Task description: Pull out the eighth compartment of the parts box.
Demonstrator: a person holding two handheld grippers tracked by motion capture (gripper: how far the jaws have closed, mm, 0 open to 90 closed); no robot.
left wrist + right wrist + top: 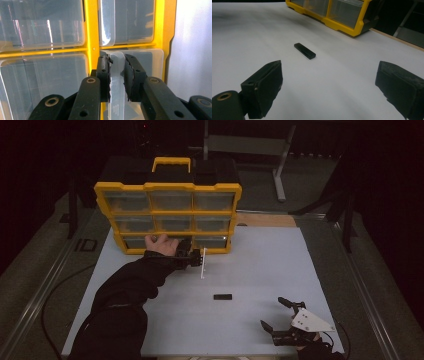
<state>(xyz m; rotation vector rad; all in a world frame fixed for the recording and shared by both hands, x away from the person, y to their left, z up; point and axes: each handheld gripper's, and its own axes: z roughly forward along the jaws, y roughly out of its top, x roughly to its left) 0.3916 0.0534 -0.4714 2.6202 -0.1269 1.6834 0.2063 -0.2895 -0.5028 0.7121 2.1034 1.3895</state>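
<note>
A yellow organiser case (pixel 167 212) with clear drawers stands at the back of the white table. My left gripper (pixel 194 257) reaches its bottom row at the right and is shut on the clear front lip of a drawer (pixel 203 264). In the left gripper view the two black pads (pixel 131 72) press on that clear plastic lip (pixel 117 82), beside the case's yellow frame (pixel 92 37). A small black bar (pixel 222 296) lies flat in the middle of the table. My right gripper (pixel 278 313) rests near the front right edge, wide open and with nothing between its fingers, and it points toward the black bar (pixel 305 50).
The white tabletop (pixel 260 260) stretches between the case and the front edge. A metal stand (pixel 280 165) rises behind the table. A dark-sleeved left forearm (pixel 130 285) crosses the table's left half. The case's corner (pixel 352 27) appears in the right gripper view.
</note>
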